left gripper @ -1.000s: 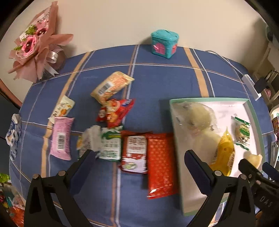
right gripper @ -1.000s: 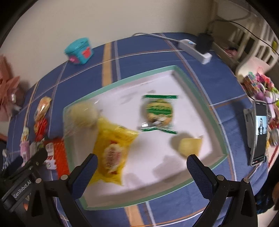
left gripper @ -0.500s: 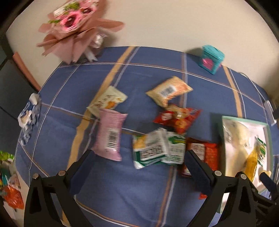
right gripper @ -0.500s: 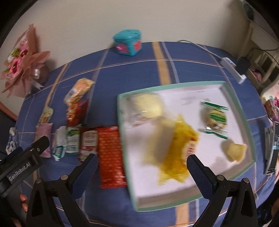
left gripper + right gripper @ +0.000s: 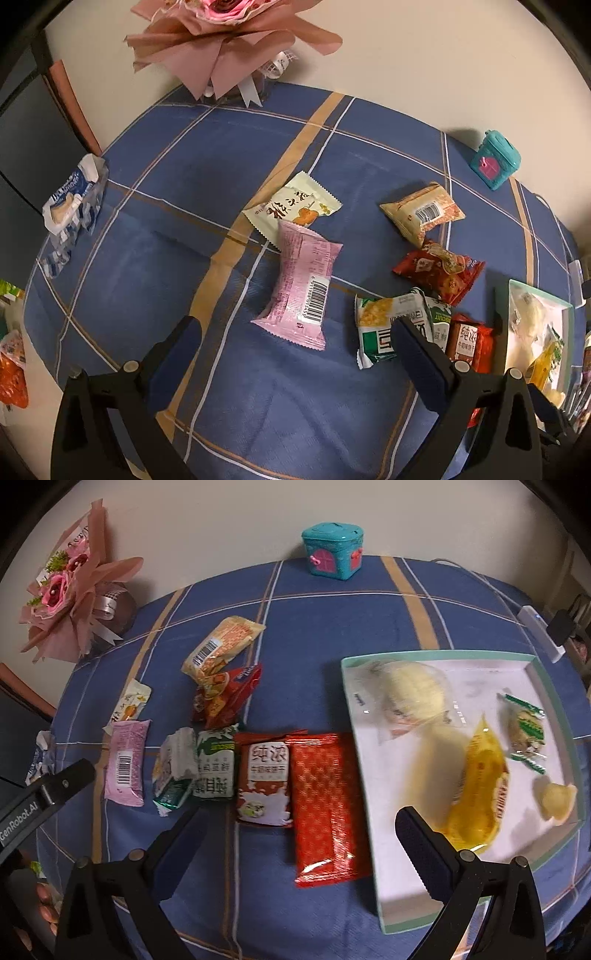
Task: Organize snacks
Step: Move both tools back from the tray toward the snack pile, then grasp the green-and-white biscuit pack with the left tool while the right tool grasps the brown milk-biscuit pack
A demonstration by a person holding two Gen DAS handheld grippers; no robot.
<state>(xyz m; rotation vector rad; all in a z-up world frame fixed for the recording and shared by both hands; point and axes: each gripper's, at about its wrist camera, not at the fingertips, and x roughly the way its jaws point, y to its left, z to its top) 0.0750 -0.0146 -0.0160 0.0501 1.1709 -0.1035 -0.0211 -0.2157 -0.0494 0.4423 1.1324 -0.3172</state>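
Left gripper (image 5: 295, 341) swings off the tray (image 5: 373, 775) toward the pink packet (image 5: 301, 284), jaws apart and empty; right gripper (image 5: 301, 830) also apart, over the red packet (image 5: 325, 805) — next pick coming.

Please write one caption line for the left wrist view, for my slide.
Open left gripper hovering above a pink snack packet on the blue plaid tablecloth, other snacks scattered nearby.

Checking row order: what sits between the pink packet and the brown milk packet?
Right wrist view: two green-and-white packets, one crumpled, one flat, between the pink packet and the brown milk packet.
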